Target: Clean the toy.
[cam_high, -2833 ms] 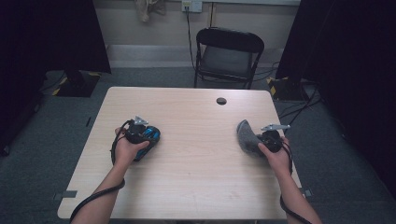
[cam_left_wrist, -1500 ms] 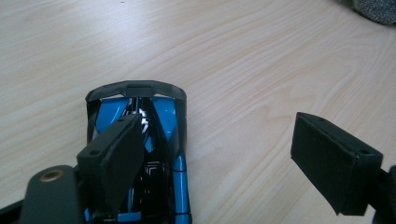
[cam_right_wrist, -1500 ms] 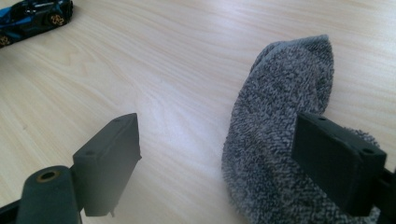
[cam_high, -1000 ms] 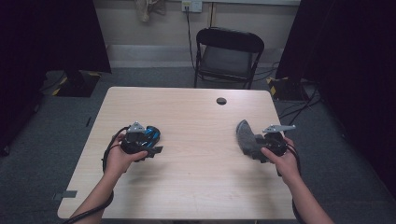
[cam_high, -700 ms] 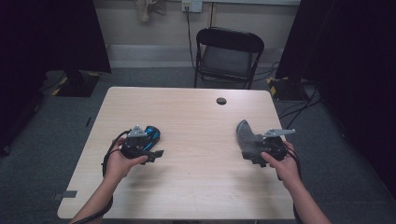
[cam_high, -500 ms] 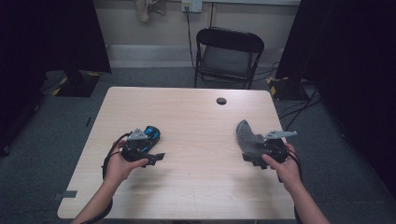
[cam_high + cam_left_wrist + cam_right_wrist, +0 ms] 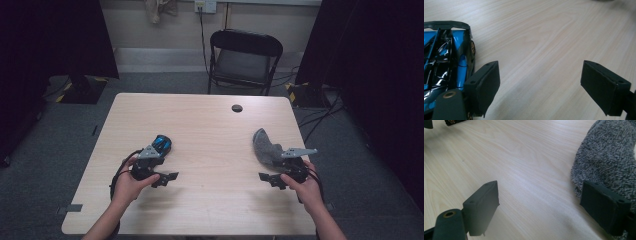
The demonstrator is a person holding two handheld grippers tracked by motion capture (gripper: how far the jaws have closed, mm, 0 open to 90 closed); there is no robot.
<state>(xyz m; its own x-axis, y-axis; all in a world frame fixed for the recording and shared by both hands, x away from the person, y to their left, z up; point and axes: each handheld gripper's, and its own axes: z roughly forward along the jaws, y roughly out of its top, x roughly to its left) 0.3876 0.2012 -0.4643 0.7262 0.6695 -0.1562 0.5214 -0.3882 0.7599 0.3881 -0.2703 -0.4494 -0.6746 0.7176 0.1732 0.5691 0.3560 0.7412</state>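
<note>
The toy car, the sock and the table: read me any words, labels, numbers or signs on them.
None can be read. The blue and black toy car shows only paintwork, no legible lettering. The grey sock is plain knit. The wooden table carries no label or marking.

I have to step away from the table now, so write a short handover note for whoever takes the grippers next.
Left gripper: open, nothing between the jaws, blue toy car just beside its left jaw.
Right gripper: open, nothing held, grey sock beside its right jaw.
Both things lie on the table, car at the left, sock at the right, far apart.
Done: nothing gripped.
Left: probably grasp the car and the sock.
</note>
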